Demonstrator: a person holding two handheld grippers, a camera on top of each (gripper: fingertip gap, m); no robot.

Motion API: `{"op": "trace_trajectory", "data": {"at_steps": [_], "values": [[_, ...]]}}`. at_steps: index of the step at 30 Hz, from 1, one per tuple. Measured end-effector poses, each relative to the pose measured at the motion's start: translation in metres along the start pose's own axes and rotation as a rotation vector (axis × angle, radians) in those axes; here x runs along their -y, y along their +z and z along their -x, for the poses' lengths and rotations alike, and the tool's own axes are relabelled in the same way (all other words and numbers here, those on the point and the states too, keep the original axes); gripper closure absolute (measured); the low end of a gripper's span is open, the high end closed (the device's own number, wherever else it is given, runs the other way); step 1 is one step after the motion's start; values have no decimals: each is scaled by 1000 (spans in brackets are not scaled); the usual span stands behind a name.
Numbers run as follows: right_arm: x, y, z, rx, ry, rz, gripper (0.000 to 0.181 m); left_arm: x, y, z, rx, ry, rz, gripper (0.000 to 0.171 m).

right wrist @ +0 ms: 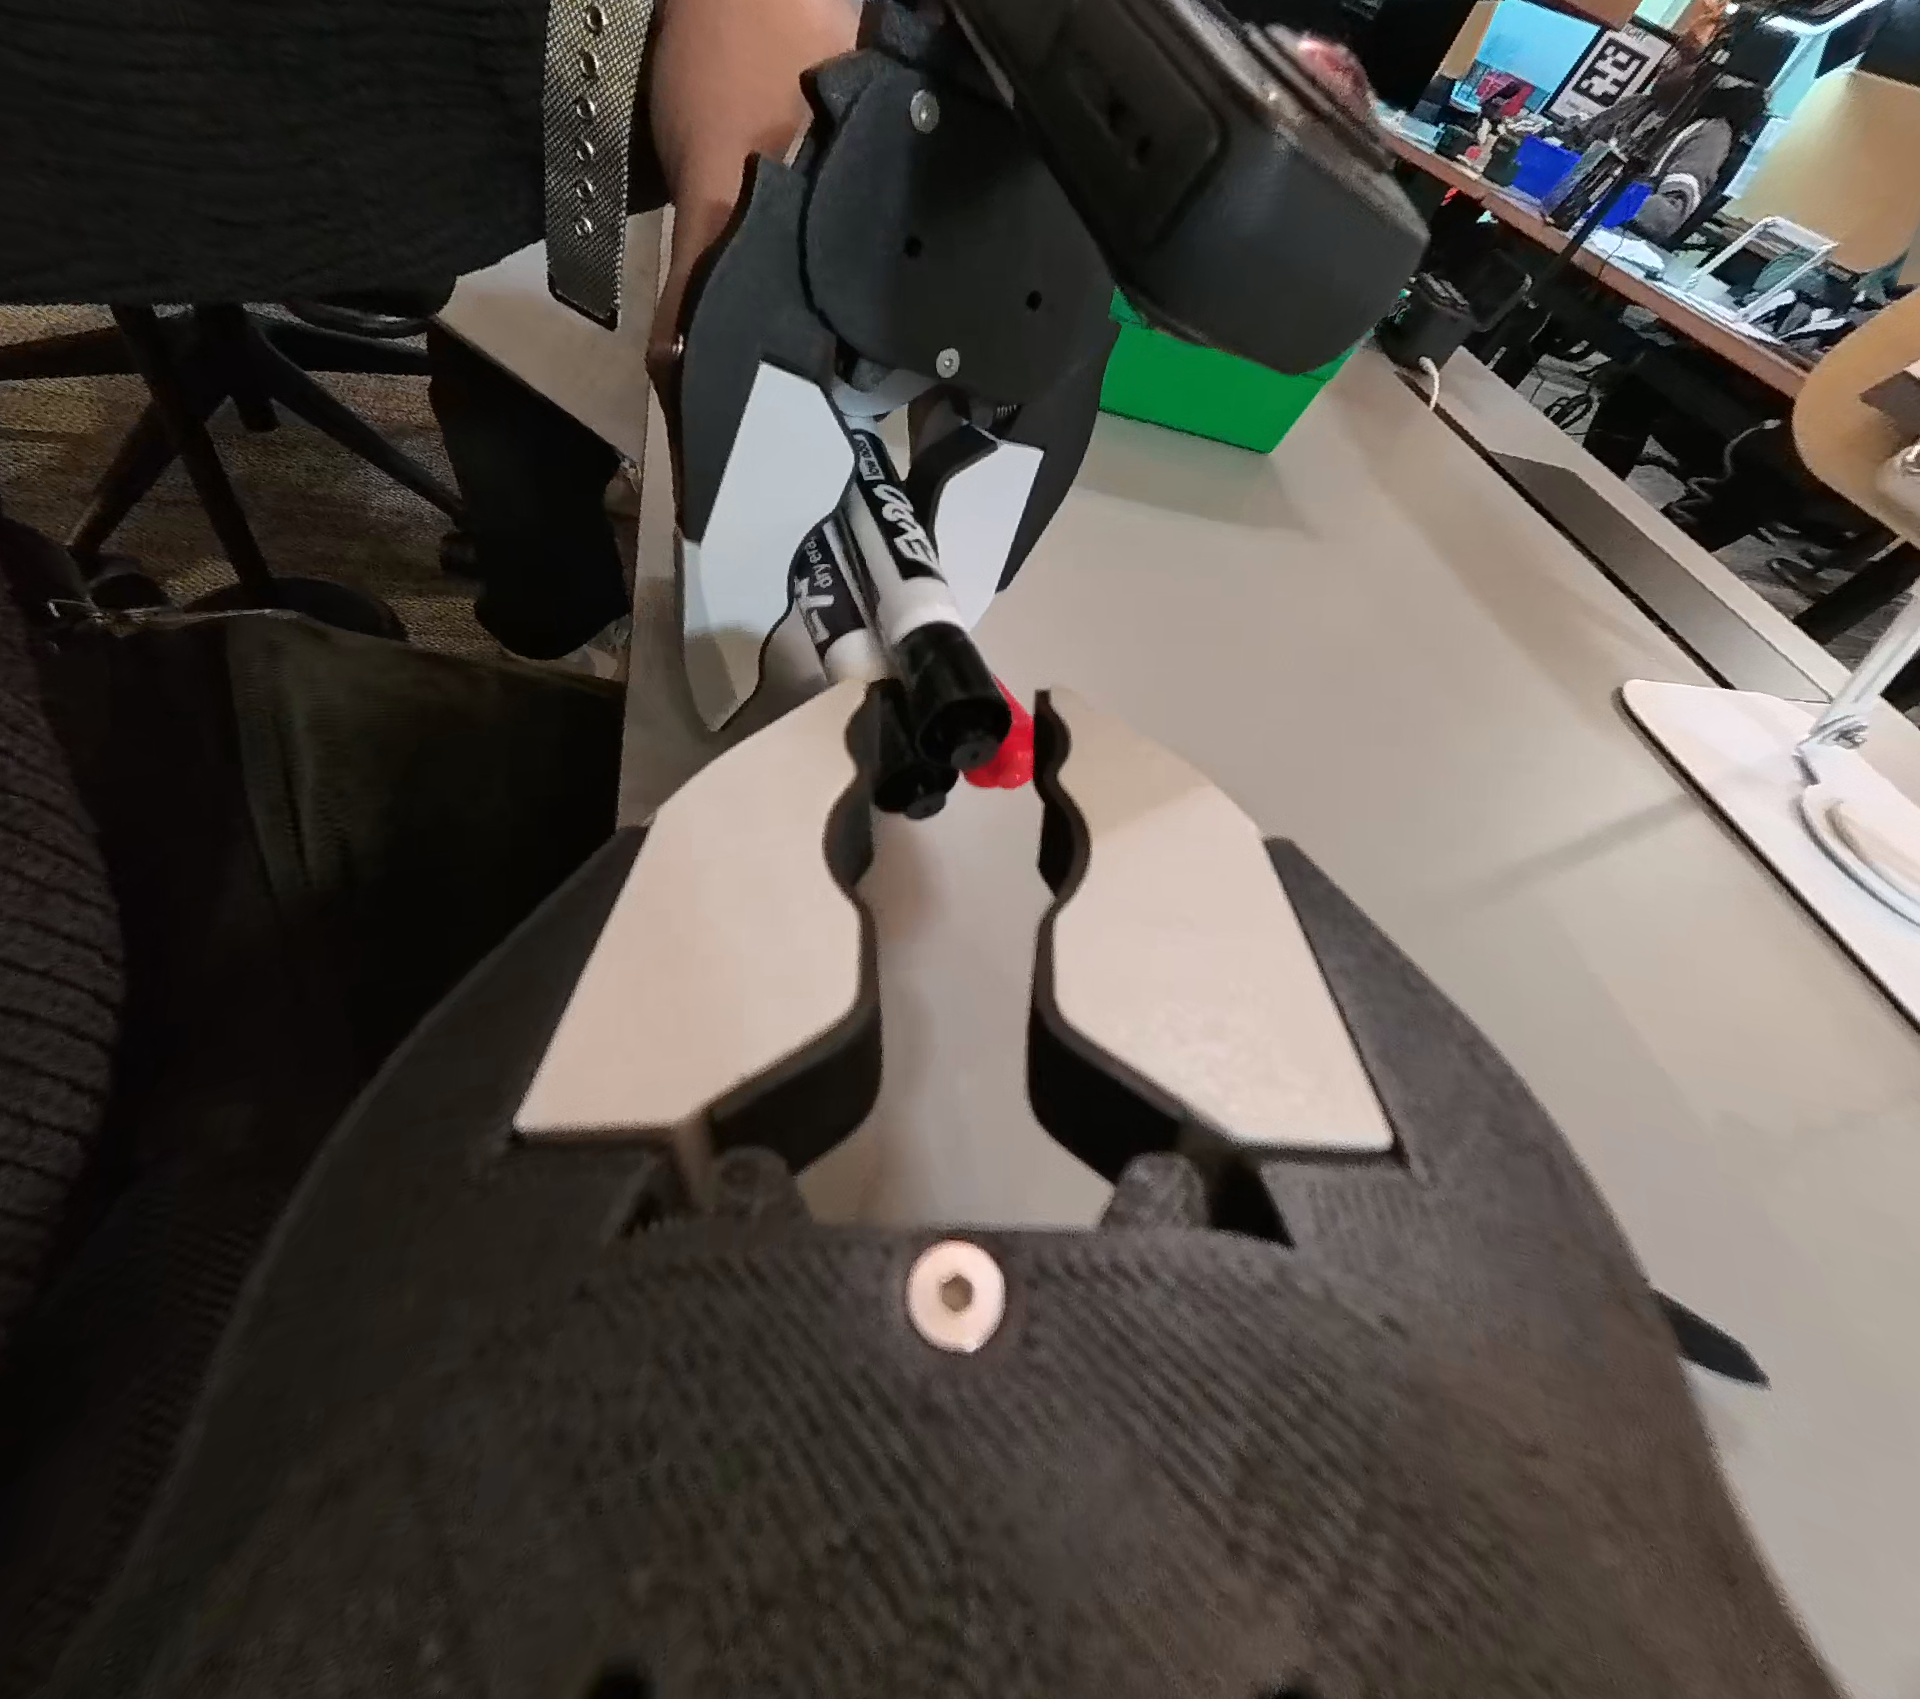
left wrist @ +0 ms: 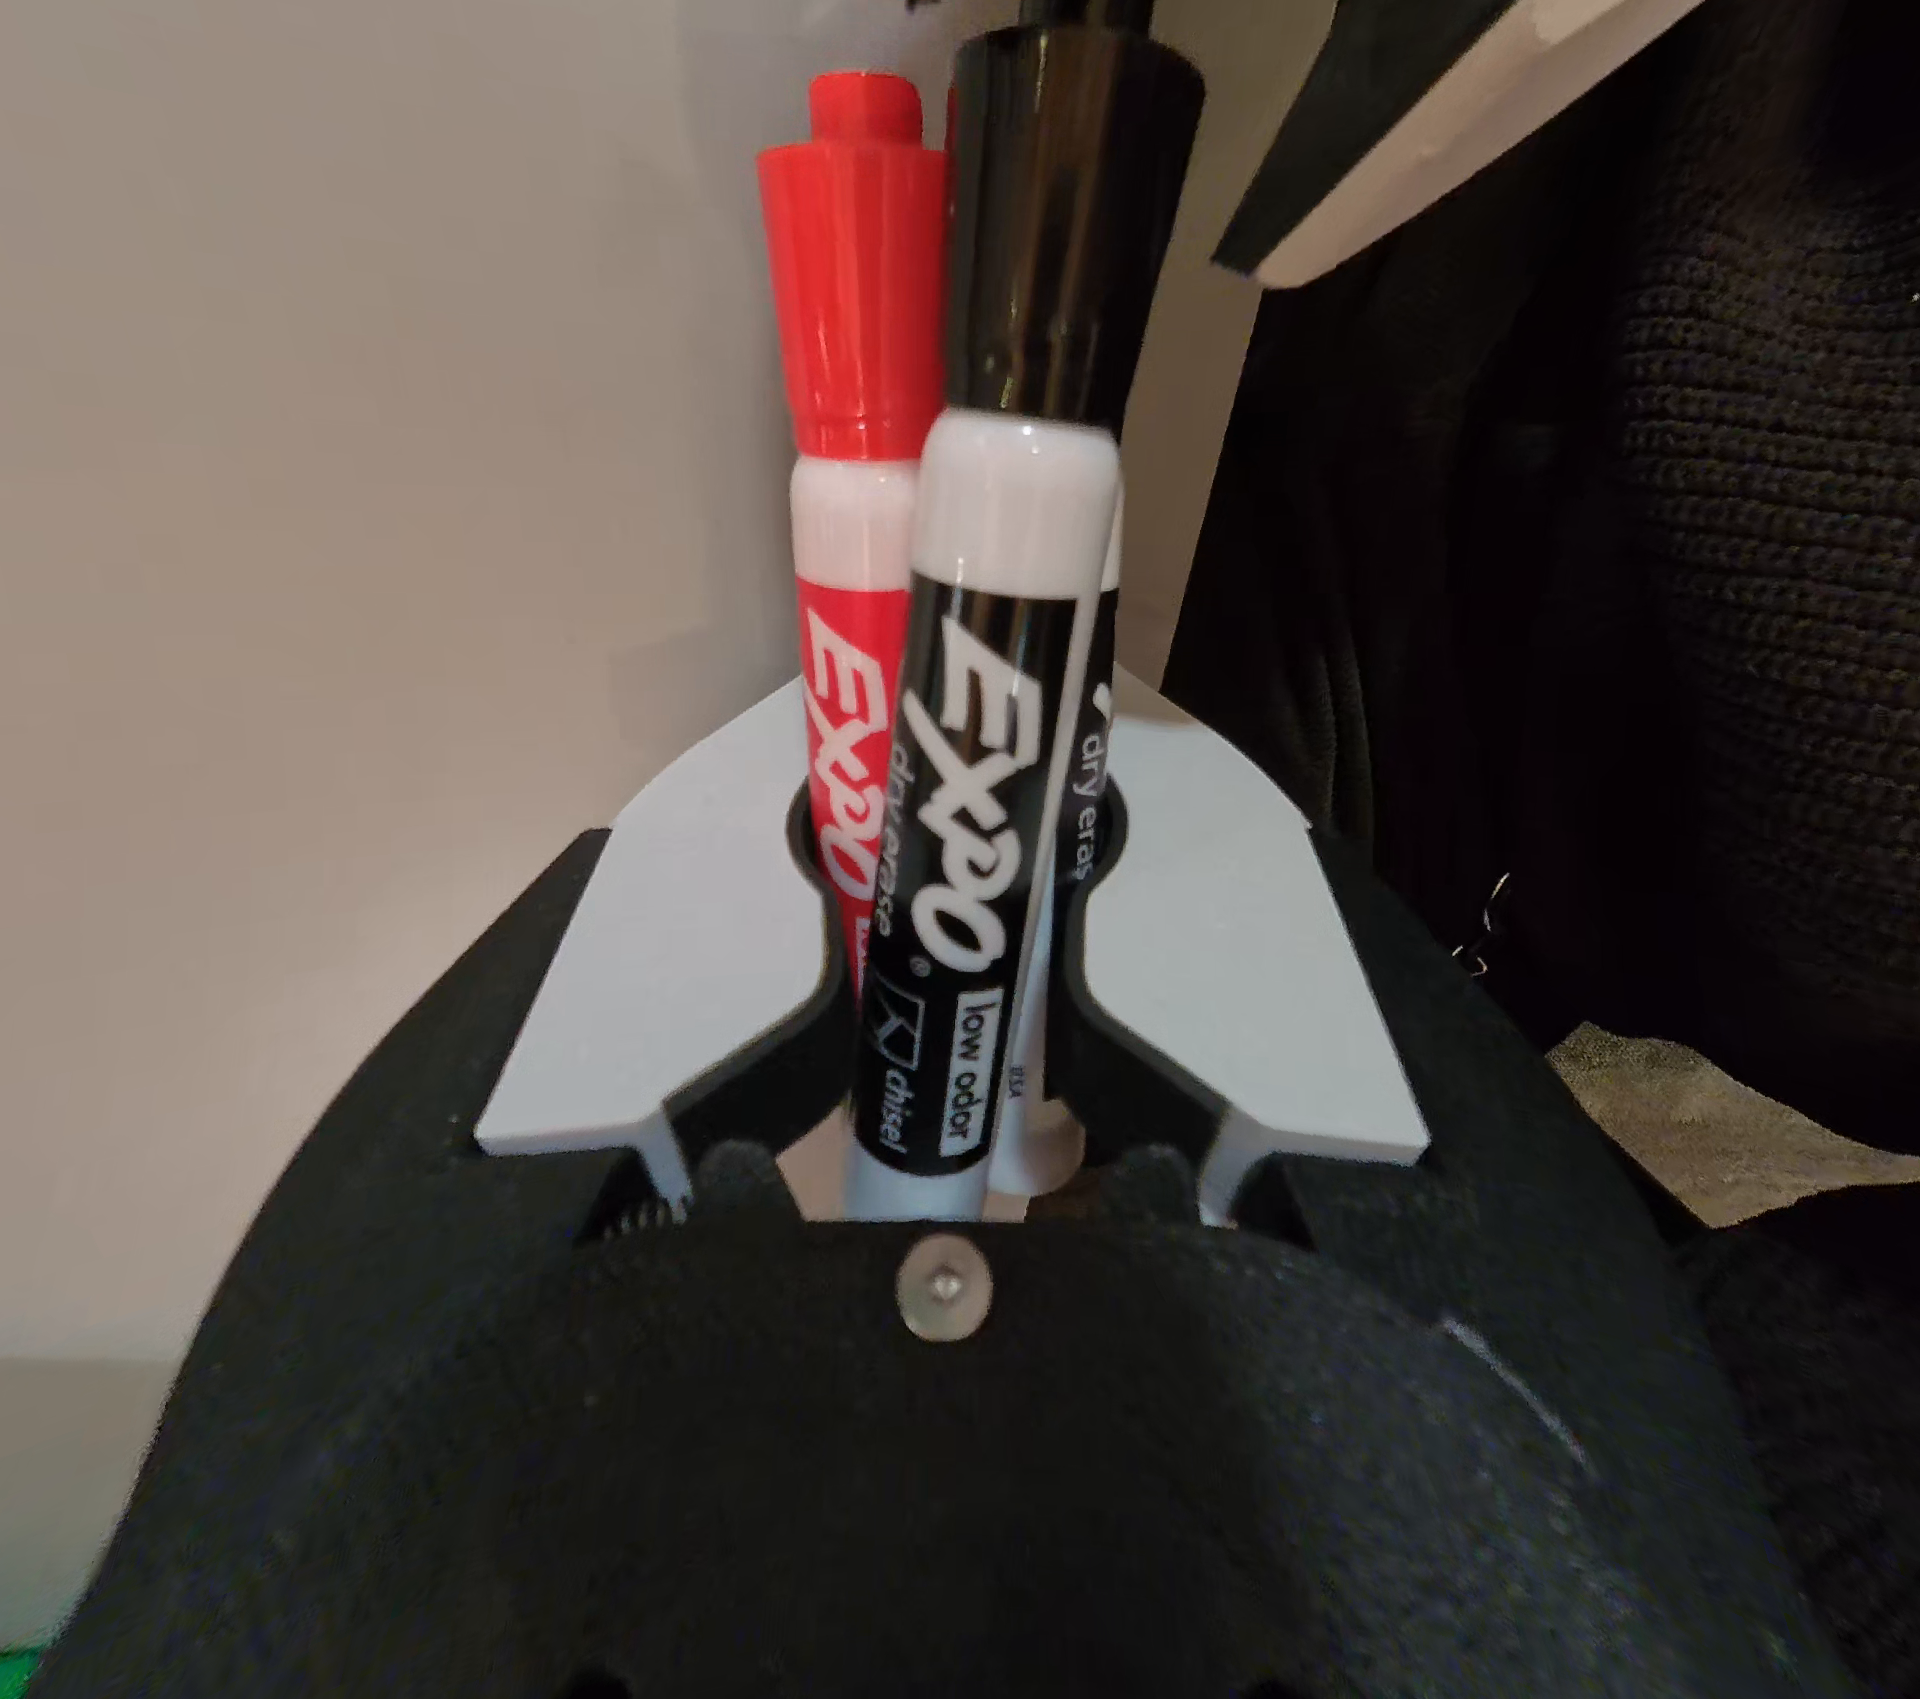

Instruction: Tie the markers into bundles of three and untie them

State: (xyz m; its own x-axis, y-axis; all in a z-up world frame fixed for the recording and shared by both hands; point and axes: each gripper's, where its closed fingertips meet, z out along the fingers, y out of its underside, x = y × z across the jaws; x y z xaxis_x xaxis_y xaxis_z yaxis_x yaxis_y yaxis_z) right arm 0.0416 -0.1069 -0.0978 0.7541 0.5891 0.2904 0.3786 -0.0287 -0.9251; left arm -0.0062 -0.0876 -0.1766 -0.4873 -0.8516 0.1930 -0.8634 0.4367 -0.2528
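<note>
Left gripper (left wrist: 956, 828) clamped on three markers (left wrist: 977, 569), caps outward. Right gripper (right wrist: 951, 776) fingers apart around cap ends, contact perhaps none. Tabletop (right wrist: 1351, 714) below.

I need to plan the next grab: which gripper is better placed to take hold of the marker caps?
Right gripper: its open jaws already flank the caps of the markers, while the left gripper is shut on them.

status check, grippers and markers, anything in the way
Left gripper shut on markers. Right gripper open at their caps. No band visible. Nothing in the way.
</note>
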Motion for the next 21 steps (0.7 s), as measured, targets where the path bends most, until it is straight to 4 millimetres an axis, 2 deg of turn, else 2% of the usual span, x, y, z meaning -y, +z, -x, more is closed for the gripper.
{"op": "trace_trajectory", "data": {"at_steps": [5, 8, 11, 16, 19, 21], "values": [[6, -3, -3, -16, -6, -28, 151, -3, -2, 2, 5, -15, 4, 128], [12, -12, -16, -64, 13, -59, 151, -5, -2, 3, 7, -21, 6, 128], [9, -30, -47, -185, 58, -57, 151, -6, -2, 4, 10, -25, 9, 128], [-14, -84, -114, -449, 199, -22, 151, -8, -1, 5, 6, -30, 14, 128], [-40, -108, -136, -533, 273, 45, 148, -9, 0, 6, 5, -33, 19, 128], [-51, -113, -143, -555, 341, 55, 148, -9, 0, 6, 5, -35, 19, 128]]}}
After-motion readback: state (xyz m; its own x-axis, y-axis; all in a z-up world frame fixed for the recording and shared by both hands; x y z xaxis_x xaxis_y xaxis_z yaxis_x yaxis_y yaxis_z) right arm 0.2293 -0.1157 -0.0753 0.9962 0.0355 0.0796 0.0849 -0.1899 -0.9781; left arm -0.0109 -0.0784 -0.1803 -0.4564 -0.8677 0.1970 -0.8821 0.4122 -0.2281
